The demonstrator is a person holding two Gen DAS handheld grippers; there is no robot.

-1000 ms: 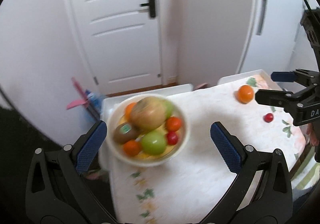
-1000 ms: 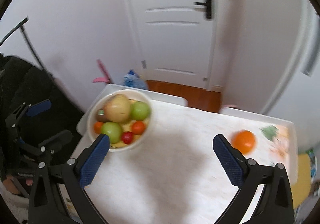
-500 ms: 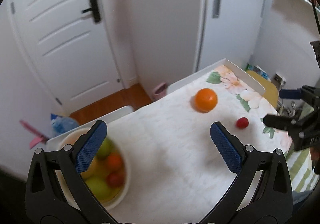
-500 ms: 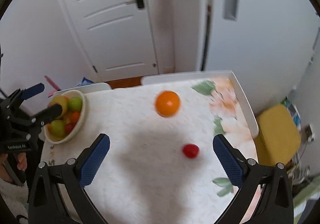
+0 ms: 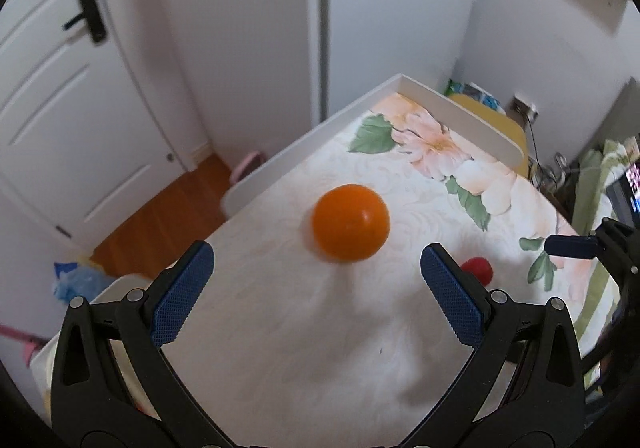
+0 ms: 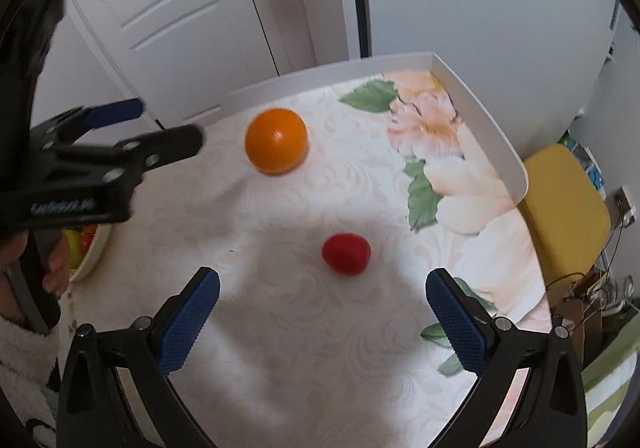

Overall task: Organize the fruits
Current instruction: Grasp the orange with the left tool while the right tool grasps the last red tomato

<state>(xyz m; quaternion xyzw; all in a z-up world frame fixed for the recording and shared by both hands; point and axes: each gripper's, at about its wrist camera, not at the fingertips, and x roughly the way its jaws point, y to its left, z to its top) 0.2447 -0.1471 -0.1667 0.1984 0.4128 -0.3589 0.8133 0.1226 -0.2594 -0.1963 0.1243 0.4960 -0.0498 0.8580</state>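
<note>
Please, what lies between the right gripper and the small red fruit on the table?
Nothing: the right wrist view shows only bare cloth between the open right gripper and the red fruit.

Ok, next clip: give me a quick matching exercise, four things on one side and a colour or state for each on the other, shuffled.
Things:
1. orange
2. small tomato
3. stool
4. right hand-held gripper

Colour or state:
A. red, lying on the tablecloth
B. open, holding nothing
C. yellow, beside the table
D. orange, farther back near the tray rim

Pairs: 1-D, 2-A, 3-C, 4-B
</note>
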